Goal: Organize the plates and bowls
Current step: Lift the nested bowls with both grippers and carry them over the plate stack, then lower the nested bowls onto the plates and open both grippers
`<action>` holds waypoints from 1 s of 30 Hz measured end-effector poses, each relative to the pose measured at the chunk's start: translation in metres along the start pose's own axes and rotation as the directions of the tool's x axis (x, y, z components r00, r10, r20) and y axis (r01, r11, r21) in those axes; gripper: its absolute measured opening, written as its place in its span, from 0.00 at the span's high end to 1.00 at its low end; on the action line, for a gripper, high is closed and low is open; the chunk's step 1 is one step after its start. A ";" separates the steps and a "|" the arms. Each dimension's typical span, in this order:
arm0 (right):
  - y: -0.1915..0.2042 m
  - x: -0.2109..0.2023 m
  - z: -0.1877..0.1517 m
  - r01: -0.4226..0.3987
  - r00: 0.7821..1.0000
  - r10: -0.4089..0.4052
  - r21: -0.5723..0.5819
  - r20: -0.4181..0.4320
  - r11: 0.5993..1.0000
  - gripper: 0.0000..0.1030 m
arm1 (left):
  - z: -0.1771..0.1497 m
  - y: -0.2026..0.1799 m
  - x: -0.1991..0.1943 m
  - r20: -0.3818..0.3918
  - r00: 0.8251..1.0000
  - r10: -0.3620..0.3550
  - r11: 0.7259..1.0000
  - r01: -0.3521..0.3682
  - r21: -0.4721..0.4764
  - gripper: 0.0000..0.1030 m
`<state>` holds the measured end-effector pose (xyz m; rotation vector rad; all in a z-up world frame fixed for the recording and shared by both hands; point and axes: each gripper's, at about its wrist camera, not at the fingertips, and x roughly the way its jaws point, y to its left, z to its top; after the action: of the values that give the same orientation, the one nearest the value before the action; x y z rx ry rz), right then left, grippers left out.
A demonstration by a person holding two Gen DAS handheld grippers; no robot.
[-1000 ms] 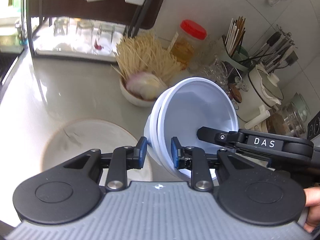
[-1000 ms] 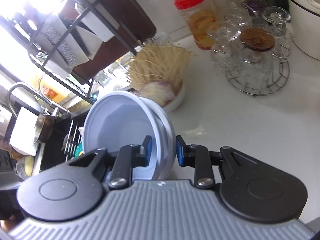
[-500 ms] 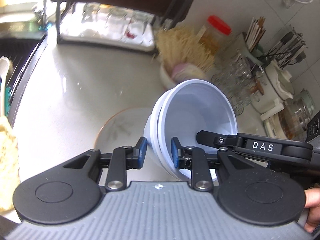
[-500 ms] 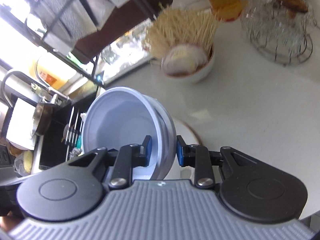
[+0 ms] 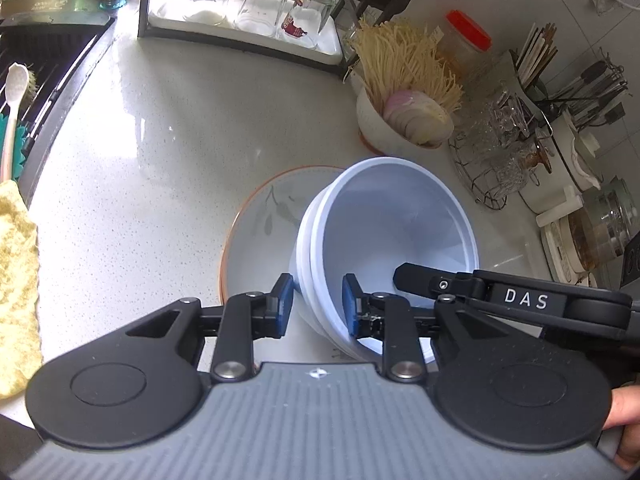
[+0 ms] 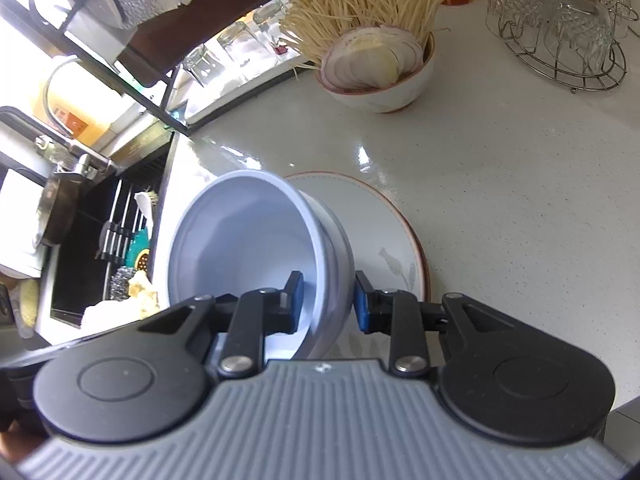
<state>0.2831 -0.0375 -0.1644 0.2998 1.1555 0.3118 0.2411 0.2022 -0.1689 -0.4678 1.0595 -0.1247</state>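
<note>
A pale blue bowl (image 5: 396, 232) is held between both grippers, tilted on its side above a white plate with an orange rim and leaf pattern (image 5: 264, 220). My left gripper (image 5: 316, 308) is shut on the bowl's near rim, one pad outside and one inside. My right gripper (image 6: 327, 300) is shut on the opposite rim of the same bowl (image 6: 240, 240); its finger also shows in the left wrist view (image 5: 440, 282). The plate (image 6: 384, 224) lies flat on the counter under the bowl.
A white bowl of sliced onion and dry noodles (image 5: 404, 120) stands behind the plate. A wire rack of glasses (image 5: 500, 148) is at right, a drying rack with upturned glasses (image 5: 256, 4) at the back, the sink (image 6: 96, 248) at left, a yellow cloth (image 5: 16, 280) near the left edge.
Both grippers have lifted and pulled back with the bowl, so the counter looks farther away. The plate now sits right beneath the bowl. The grip on the bowl is the same.
</note>
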 end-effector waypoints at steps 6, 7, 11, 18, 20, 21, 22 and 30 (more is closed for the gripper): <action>-0.003 0.006 0.002 0.007 1.000 -0.007 0.022 -0.008 1.000 0.71 | 0.005 -0.002 0.008 -0.012 1.000 0.012 0.999 -0.011 0.030 0.72; -0.003 0.008 0.003 0.012 1.000 -0.012 0.021 -0.008 1.000 0.71 | 0.005 -0.002 0.009 -0.015 1.000 0.011 0.999 -0.011 0.031 0.72; -0.003 0.011 0.002 0.017 1.000 -0.017 0.034 -0.014 0.999 0.71 | 0.006 -0.004 0.009 -0.025 0.999 0.021 0.999 -0.020 0.034 0.54; -0.008 0.005 0.004 -0.010 1.000 0.008 0.083 0.020 0.996 0.41 | 0.005 -0.013 -0.002 0.006 0.999 0.053 0.994 -0.054 0.099 0.44; -0.008 -0.002 0.005 -0.006 0.999 0.004 0.072 0.038 0.997 0.41 | 0.005 -0.015 -0.007 0.020 0.998 0.056 0.993 -0.058 0.104 0.44; -0.008 -0.005 0.005 -0.006 0.999 0.002 0.070 0.050 0.998 0.41 | 0.005 -0.016 -0.010 0.030 0.998 0.055 0.993 -0.058 0.104 0.44; -0.008 -0.010 0.006 -0.006 0.998 0.001 0.065 0.064 0.998 0.41 | 0.006 -0.018 -0.013 0.042 0.998 0.056 0.992 -0.060 0.107 0.44; -0.005 -0.060 0.013 0.003 0.978 -0.002 -0.002 0.209 1.000 0.41 | 0.012 -0.037 -0.056 0.163 0.985 0.057 0.986 -0.082 0.147 0.44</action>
<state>0.2730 -0.0667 -0.1109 0.3212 0.9481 0.2727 0.2284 0.1907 -0.1026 -0.2957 0.9011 -0.1041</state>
